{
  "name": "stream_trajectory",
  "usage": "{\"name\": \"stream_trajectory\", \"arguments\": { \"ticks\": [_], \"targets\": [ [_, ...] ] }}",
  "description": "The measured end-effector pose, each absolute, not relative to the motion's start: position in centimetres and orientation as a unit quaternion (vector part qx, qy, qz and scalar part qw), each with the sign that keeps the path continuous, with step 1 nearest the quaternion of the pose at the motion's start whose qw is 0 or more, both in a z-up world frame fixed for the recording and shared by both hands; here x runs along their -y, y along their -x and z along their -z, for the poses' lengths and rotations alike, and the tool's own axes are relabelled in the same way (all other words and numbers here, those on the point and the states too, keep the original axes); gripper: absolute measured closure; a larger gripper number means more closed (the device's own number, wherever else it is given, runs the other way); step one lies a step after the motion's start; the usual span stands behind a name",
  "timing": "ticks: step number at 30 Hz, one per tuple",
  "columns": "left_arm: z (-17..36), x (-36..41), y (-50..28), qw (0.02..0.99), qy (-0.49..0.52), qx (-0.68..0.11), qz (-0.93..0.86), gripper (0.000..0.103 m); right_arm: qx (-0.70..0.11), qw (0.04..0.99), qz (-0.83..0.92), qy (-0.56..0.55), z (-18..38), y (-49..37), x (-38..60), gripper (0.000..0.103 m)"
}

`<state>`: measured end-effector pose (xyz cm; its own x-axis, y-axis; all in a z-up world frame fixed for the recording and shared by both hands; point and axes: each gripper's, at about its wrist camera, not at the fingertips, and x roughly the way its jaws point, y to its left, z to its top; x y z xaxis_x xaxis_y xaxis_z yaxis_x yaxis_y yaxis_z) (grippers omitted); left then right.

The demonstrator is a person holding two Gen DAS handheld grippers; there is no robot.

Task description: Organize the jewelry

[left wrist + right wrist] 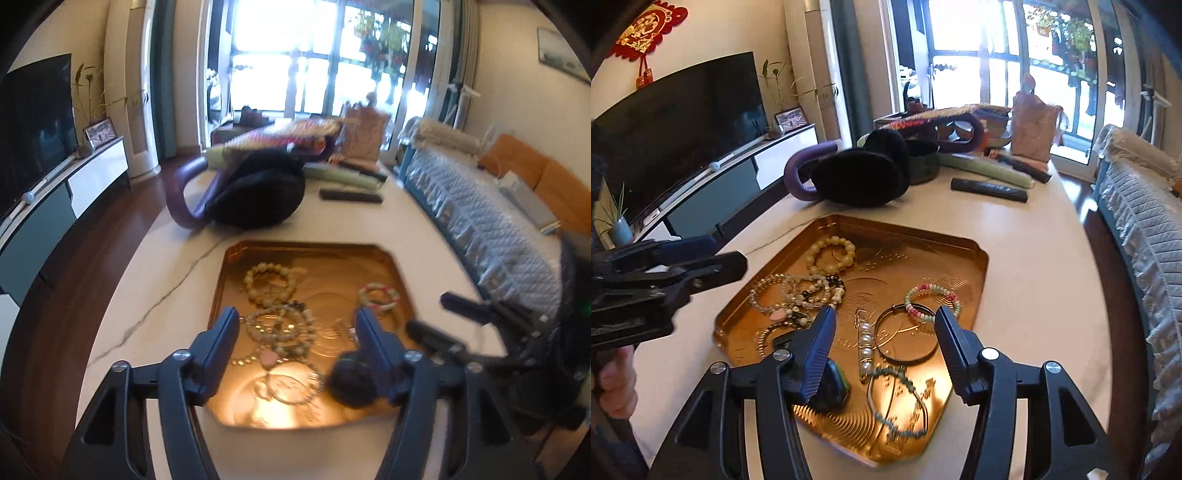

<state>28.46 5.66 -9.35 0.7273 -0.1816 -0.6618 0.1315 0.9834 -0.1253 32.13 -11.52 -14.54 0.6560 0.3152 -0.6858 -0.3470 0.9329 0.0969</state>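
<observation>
Where right view reaches—pearl pin (864, 349).

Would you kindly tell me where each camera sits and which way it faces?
Left wrist: on the left tongs, looking down over the gold tray toward the window; the right tongs enter at right.
Right wrist: on the right tongs, above the tray's near right side; left tongs and a hand at left.
Shared: tray, pink-green bracelet, black cushion.

We see bright windows (1015, 70) behind the pale counter (1034, 258), a dark television (683, 122) on a low cabinet (746, 173), dark wood floor (122, 206), and a quilt-covered sofa (491, 229).
</observation>
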Motion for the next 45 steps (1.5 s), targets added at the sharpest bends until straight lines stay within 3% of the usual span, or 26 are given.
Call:
{"name": "stream_trajectory", "arguments": {
  "ticks": [6, 10, 25, 45],
  "targets": [
    [3.8, -4.5, -20.5, 0.945, 0.021, -0.326, 0.022, 0.013, -0.345, 0.924, -0.162, 0.012, 9.2, -25.1, 11.5, 0.032],
    [2.3, -4.6, -15.3, 0.949, 0.048, -0.308, -0.042, 0.003, -0.316, 0.939, -0.135, 0.013, 6.0, -20.1, 11.4, 0.030],
    [2.9, -1.0, -5.6, 0.928, 0.015, -0.371, -0.039, 0.002, -0.410, 0.904, -0.114, -0.037, 6.1, -10.4, 12.8, 0.027],
    [3.4, -0.3, -4.6, 0.930, -0.007, -0.365, -0.045, 0.002, -0.390, 0.917, -0.084, -0.010, 6.6, -8.4, 12.5, 0.026]
  ]
}}
